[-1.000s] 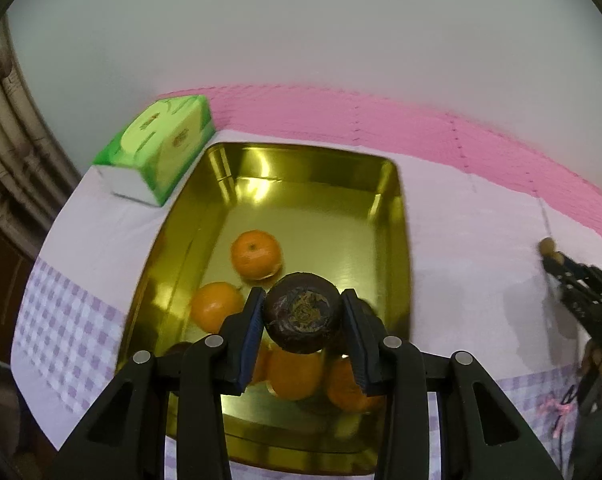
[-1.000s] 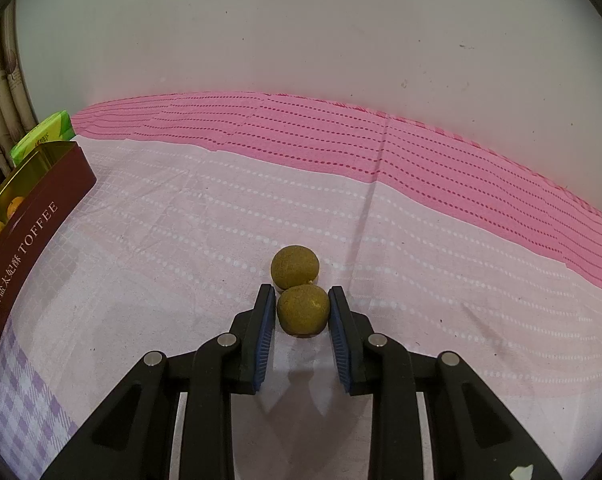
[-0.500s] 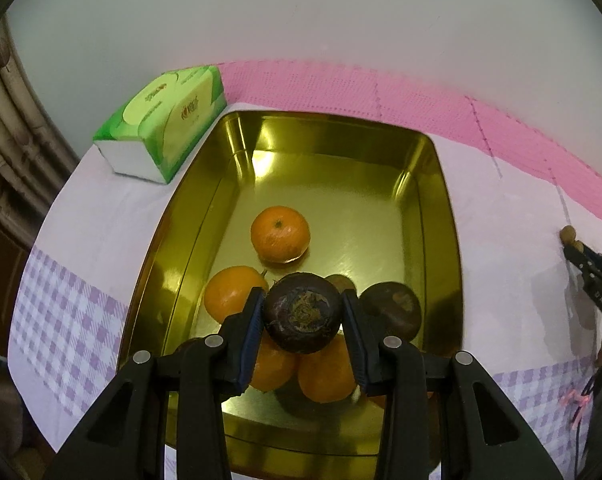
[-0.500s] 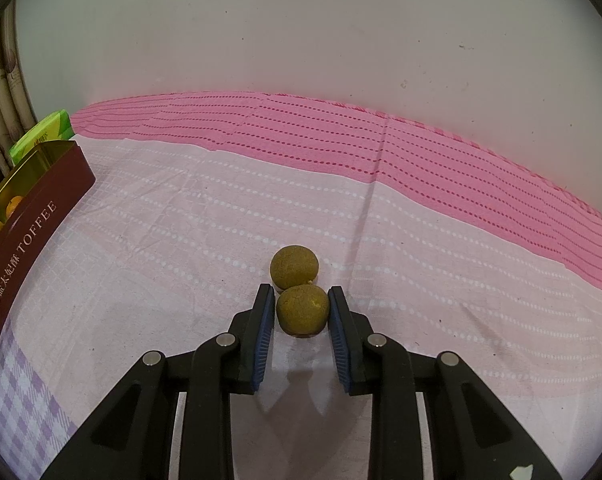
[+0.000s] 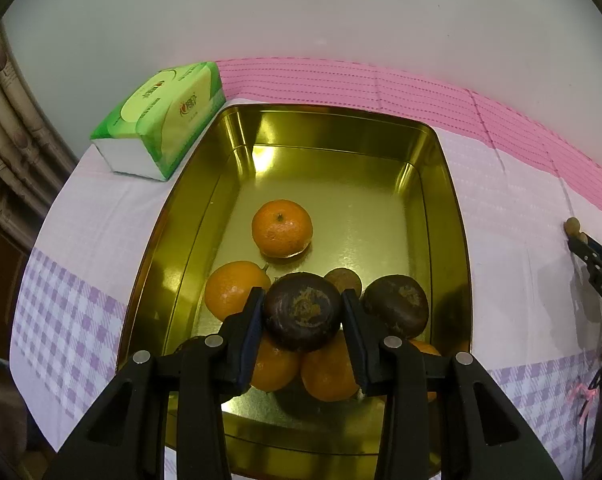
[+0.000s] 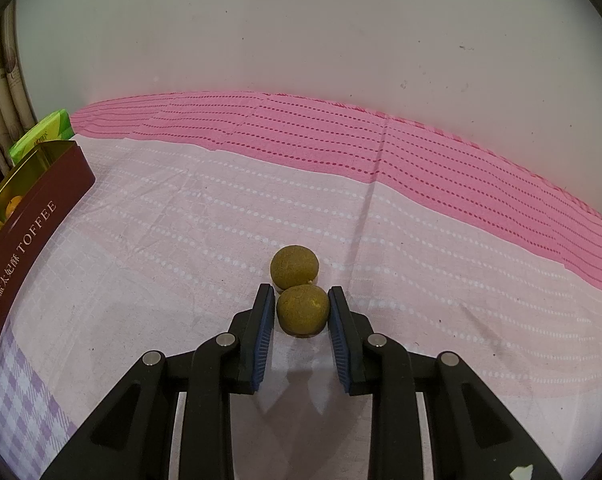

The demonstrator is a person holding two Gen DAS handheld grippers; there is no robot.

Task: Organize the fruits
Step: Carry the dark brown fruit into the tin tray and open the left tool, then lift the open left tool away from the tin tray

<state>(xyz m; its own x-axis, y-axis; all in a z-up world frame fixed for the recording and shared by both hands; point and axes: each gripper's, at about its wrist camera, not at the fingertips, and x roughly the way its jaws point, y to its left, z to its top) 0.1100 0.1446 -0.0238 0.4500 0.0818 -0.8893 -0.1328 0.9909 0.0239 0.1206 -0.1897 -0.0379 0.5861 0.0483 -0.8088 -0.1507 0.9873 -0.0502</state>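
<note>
In the left wrist view my left gripper [image 5: 302, 312] is shut on a dark purple-brown round fruit [image 5: 301, 310], held above the near end of a gold tin [image 5: 447, 184]. Inside the tin lie several oranges [image 5: 281, 227], a second dark fruit [image 5: 397, 306] and a small brown fruit [image 5: 344, 279]. In the right wrist view my right gripper [image 6: 302, 310] is shut on a small olive-brown round fruit [image 6: 302, 309] resting on the pink cloth. A second like fruit [image 6: 294, 266] touches it just beyond.
A green tissue pack [image 5: 163, 114] lies left of the tin's far end. The tin's maroon outer wall [image 6: 33, 220] marked TOFFEE shows at the left of the right wrist view. A white wall backs the table. My right gripper's black arm [image 5: 597, 272] shows at the right edge.
The left gripper with the dark fruit has moved further over the tin, so the second dark fruit and more oranges have come into view. The right gripper has stayed still.
</note>
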